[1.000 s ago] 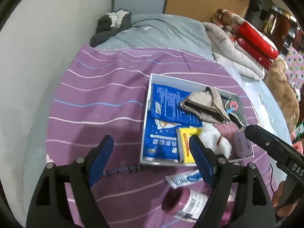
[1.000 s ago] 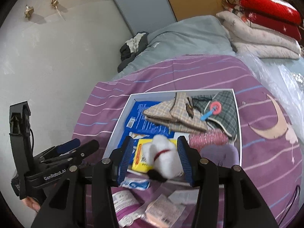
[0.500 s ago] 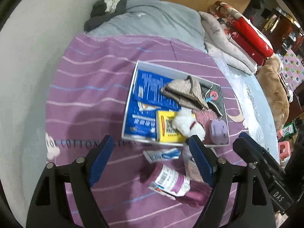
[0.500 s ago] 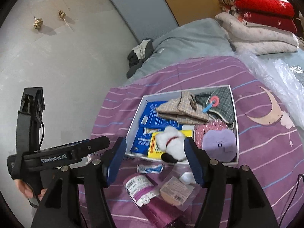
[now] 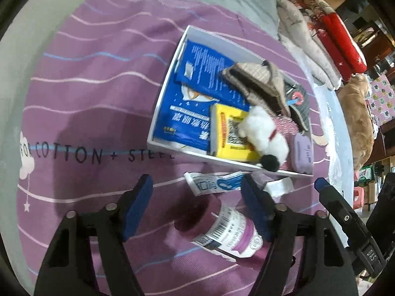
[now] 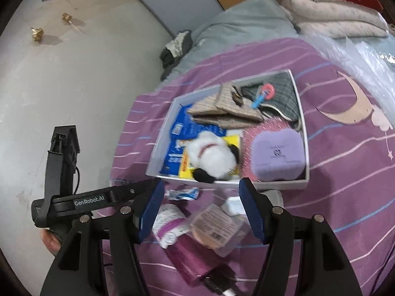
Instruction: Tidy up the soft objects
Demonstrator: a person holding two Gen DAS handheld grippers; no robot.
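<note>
White plush toy (image 6: 212,156) lies in white box (image 5: 158,103) on purple bedspread (image 5: 86,98), atop yellow packet (image 5: 227,133), beside lilac pouch (image 6: 277,154). Right gripper (image 6: 201,209) fingers apart, nothing between, over clear packet (image 6: 216,227) outside box. Left gripper (image 5: 196,207) jaws just closing in, not gripping, fingers apart over purple-label bottle (image 5: 229,231) & blue-white tube (image 5: 214,183).

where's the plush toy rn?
In the white box, lying on the yellow packet against the near rim, left of the purple case. The plush toy shows in both wrist views, and neither gripper touches it.
</note>
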